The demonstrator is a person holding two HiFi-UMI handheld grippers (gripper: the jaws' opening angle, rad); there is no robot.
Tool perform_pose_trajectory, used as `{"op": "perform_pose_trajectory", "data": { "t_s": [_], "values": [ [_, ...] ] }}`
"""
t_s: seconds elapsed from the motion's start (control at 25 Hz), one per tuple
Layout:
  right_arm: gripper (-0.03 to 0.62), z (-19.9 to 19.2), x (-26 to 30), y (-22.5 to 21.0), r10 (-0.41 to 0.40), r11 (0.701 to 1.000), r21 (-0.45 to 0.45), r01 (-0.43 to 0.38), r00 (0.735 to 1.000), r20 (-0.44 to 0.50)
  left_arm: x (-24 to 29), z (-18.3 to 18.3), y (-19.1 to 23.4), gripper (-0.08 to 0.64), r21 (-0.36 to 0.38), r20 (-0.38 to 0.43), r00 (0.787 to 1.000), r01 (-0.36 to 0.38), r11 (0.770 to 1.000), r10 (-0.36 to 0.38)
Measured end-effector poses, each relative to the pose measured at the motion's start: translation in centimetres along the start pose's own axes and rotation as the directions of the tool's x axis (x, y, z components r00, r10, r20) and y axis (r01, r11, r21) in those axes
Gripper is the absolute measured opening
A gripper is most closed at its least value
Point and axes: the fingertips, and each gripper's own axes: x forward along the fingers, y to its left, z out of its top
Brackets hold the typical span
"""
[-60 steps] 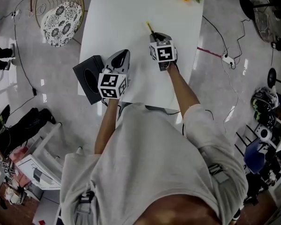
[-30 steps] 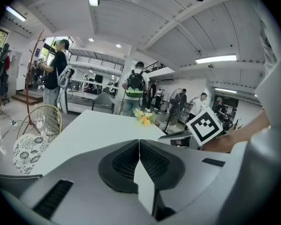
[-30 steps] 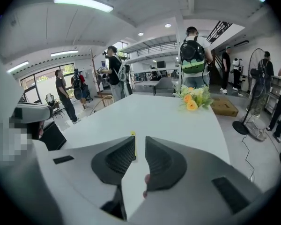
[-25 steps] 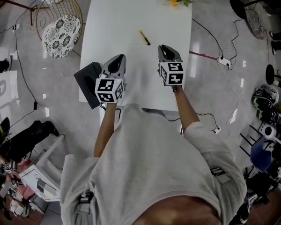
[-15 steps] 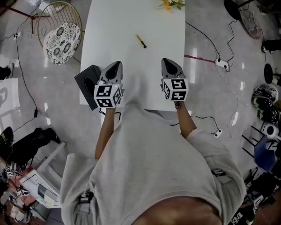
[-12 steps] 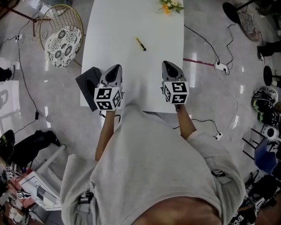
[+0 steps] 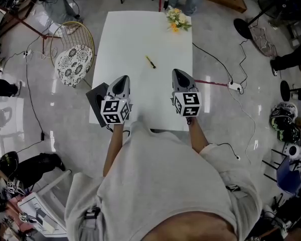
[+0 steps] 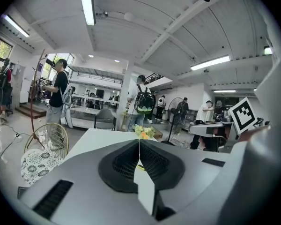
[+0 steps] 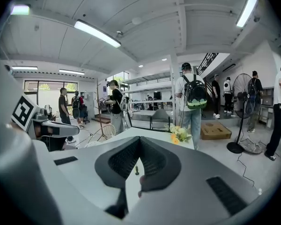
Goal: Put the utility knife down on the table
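Utility knife [image 7: 150, 62], slim and yellow with a dark tip, lies flat on the white rectangular desk [image 7: 125, 34]. It is out ahead of my two claws, between them and well apart from both. By the desk's near left edge is a black box [image 7: 96, 100]. Just beside it I hold my left claw [image 7: 122, 78] above the desk, jaws together on nothing. My right claw [image 7: 177, 72] is level with it, jaws likewise together and empty. A small bunch of yellow flowers [image 7: 176, 20] stands at the far right corner.
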Motion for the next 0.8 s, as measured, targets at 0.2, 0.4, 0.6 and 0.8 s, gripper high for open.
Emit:
{"op": "perform_pose_trajectory", "data": {
  "t_s": [0.2,0.4,0.6,0.8],
  "values": [
    [0.031,1.8,0.2,-0.2,0.001,1.000,-0.007,-0.001,0.999,0.043,0.4,1.8,-0.4,0.021,0.022,0.043,0.999,0.006,1.000,-0.007],
    [0.031,3.0,0.4,-0.1,0.004,1.000,-0.006,-0.004,0.998,0.069,0.4,3.3,-0.3,0.021,0.040,0.072,0.997,0.003,0.999,-0.006],
    [0.031,3.3,0.7,0.3,0.015,1.000,-0.012,-0.014,0.997,0.071,0.2,4.2,0.3,0.021,0.049,0.087,0.996,-0.009,0.999,0.005],
    [0.031,3.6,0.9,0.7,0.019,1.000,-0.015,-0.018,0.997,0.077,0.0,4.8,0.7,0.021,0.055,0.100,0.995,-0.013,0.998,0.007]
  ]
}}
